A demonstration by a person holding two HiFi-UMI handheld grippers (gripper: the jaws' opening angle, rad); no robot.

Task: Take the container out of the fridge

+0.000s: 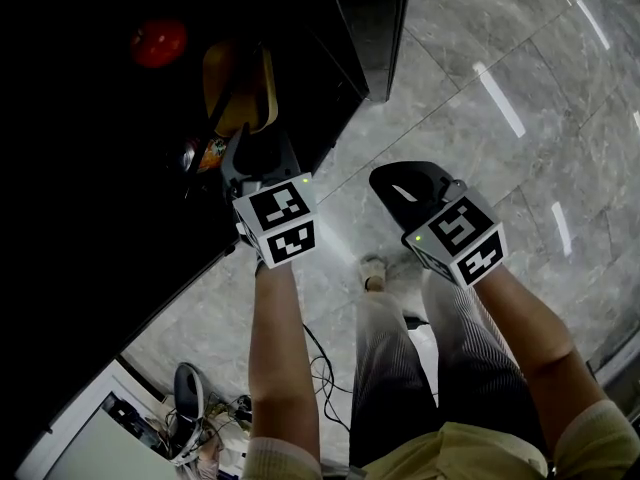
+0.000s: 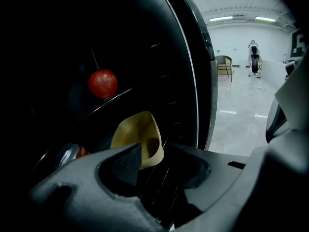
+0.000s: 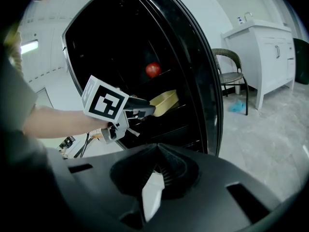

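The container (image 1: 240, 93), a pale yellow tub with thin walls that flare up to a rounded rim, sits at the front edge of a fridge shelf (image 2: 113, 99). The left hand-held gripper (image 2: 159, 166) is just short of it. Its jaws stand wide apart, the near rim showing between them and neither ribbed pad pressing on it yet. The right hand-held gripper (image 3: 154, 178) hangs back over the grey marbled floor (image 1: 480, 98) with its jaws together on nothing.

From where I stand, the step in hand looks like the approach to the grasp. I'd slide the open jaws further in so that one pad goes inside the wall and one outside. I'd then close gently, since the wall looks light and springy. After that I'd lift just clear of the shelf bars and draw straight back.

A glossy red round fruit (image 2: 102, 83) sits deeper in the dark fridge (image 3: 205, 81). A shiny can (image 2: 70, 153) lies low at the left, near enough to be nudged.
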